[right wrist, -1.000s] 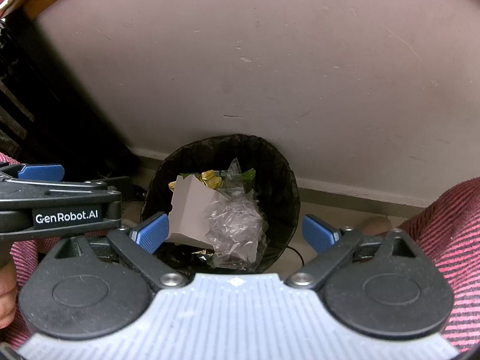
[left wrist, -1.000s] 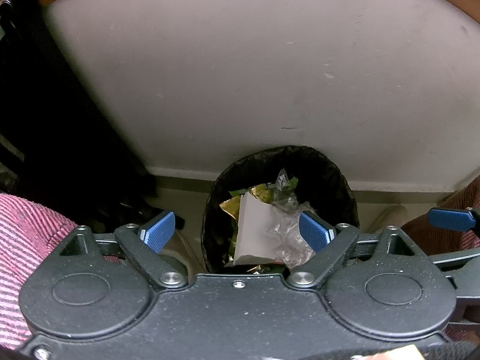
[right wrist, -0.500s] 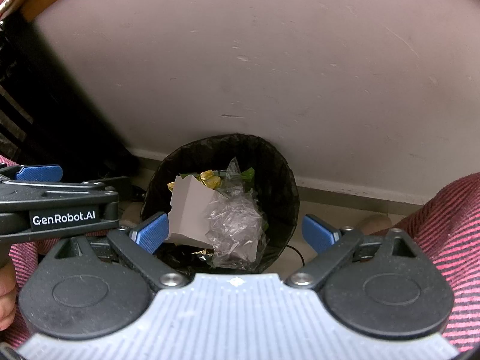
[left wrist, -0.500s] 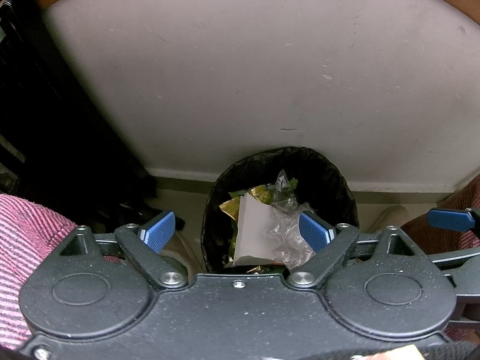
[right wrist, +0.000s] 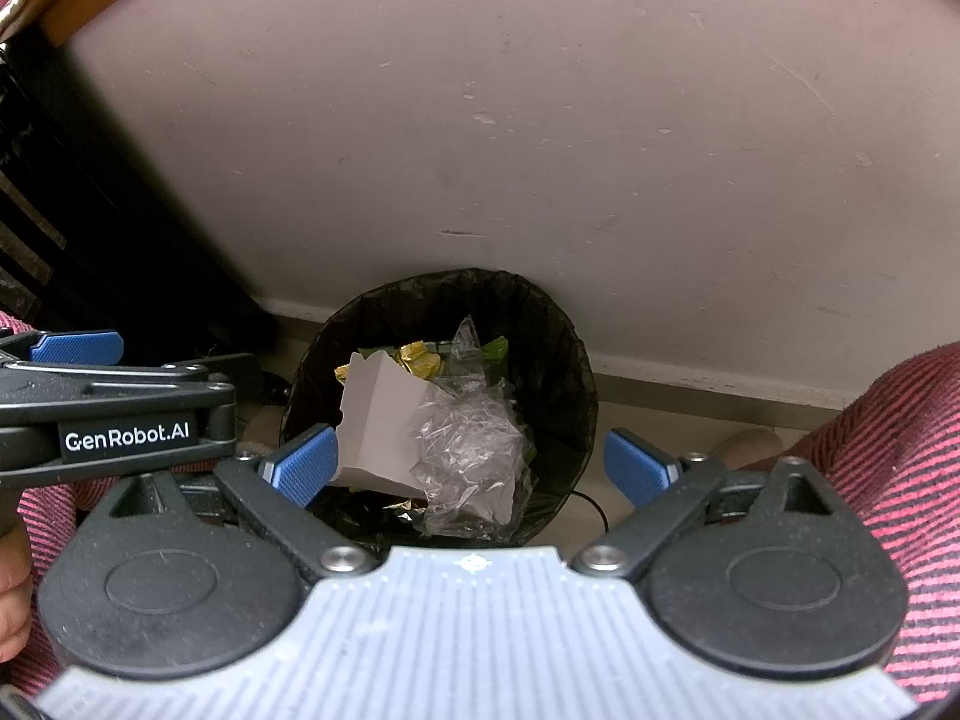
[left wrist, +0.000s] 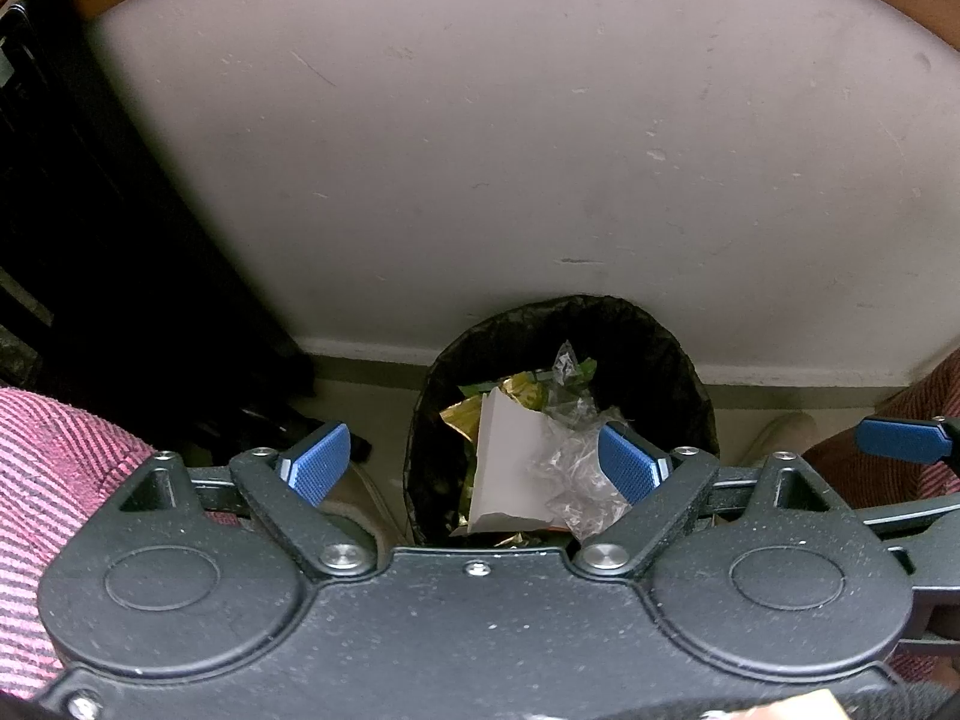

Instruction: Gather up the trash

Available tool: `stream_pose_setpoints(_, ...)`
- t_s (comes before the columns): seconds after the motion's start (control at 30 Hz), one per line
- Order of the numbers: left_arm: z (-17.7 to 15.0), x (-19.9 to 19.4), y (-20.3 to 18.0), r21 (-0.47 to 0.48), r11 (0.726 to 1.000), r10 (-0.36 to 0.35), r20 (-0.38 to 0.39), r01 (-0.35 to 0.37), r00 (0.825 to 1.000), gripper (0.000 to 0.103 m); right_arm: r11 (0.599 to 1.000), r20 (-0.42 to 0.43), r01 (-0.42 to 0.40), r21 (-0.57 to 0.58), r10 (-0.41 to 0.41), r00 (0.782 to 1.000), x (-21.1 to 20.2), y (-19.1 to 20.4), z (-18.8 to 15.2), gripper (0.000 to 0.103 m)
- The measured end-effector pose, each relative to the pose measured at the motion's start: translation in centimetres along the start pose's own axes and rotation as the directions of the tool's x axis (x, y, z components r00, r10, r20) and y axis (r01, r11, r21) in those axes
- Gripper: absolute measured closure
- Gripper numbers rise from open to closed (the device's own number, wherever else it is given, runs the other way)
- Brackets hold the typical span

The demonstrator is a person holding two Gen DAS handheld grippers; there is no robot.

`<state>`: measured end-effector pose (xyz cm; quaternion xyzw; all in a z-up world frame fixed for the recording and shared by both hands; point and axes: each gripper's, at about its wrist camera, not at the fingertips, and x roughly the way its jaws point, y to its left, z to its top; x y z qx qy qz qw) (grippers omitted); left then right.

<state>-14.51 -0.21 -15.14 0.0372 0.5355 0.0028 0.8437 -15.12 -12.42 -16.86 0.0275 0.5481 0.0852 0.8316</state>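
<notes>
A round bin with a black liner [left wrist: 672, 360] [right wrist: 564, 348] stands on the floor against the wall. Inside lie a white paper carton [left wrist: 510, 468] [right wrist: 378, 420], crumpled clear plastic [left wrist: 576, 468] [right wrist: 474, 450], and gold and green wrappers [left wrist: 522, 387] [right wrist: 423, 357]. My left gripper [left wrist: 474, 468] hangs above the bin, open, with nothing between its blue pads. My right gripper [right wrist: 471, 468] hovers beside it over the same bin, also open and holding nothing. The left gripper's side shows at the left edge of the right wrist view.
A pale scuffed wall [left wrist: 510, 150] rises behind the bin. Dark furniture [left wrist: 90, 270] fills the left side. Legs in red striped cloth [right wrist: 900, 450] [left wrist: 54, 468] flank the bin, and a thin cable [right wrist: 591, 504] lies on the floor.
</notes>
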Motion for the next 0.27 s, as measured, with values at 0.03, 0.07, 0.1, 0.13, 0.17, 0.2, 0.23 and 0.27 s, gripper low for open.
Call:
stream_pose_setpoints(0.03,0.08,-0.04,0.06,-0.001,1.000,-0.002,0.002,0.002,1.000,0.014,1.000,0.000,0.000,0.000,0.000,1.000,0.00,-0.01,0.00,0.004)
stream_pose_setpoints(0.07,0.15,-0.11,0.11,-0.003,1.000,-0.004,0.006,0.004,1.000,0.014,1.000,0.000,-0.001,0.000,0.001,1.000,0.01,-0.01,-0.01,0.004)
stream_pose_setpoints(0.1,0.22,-0.18,0.16,-0.005,1.000,-0.005,0.010,0.005,1.000,0.014,1.000,0.000,0.000,0.000,0.000,1.000,0.01,-0.02,0.00,0.004)
stream_pose_setpoints(0.13,0.29,-0.23,0.19,-0.007,1.000,-0.004,0.014,0.004,1.000,0.014,1.000,0.000,0.000,-0.001,0.000,1.000,0.00,-0.05,0.00,0.004)
stream_pose_setpoints(0.17,0.37,-0.28,0.24,-0.009,1.000,-0.003,0.018,0.003,1.000,0.014,1.000,0.000,-0.001,-0.001,0.001,1.000,0.00,-0.06,-0.01,0.004)
stream_pose_setpoints(0.2,0.45,-0.38,0.27,-0.013,1.000,-0.002,0.025,0.003,1.000,0.014,1.000,0.000,-0.001,-0.001,0.001,1.000,0.00,-0.06,-0.01,0.004)
stream_pose_setpoints(0.23,0.45,-0.61,0.34,-0.017,1.000,-0.008,0.039,0.009,0.999,0.014,1.000,0.000,-0.001,-0.002,0.001,1.000,0.00,-0.10,0.00,0.004)
stream_pose_setpoints(0.27,0.59,-0.89,0.40,-0.018,1.000,-0.017,0.047,0.018,0.999,0.014,1.000,0.000,0.000,-0.001,0.000,1.000,-0.02,-0.07,-0.02,0.004)
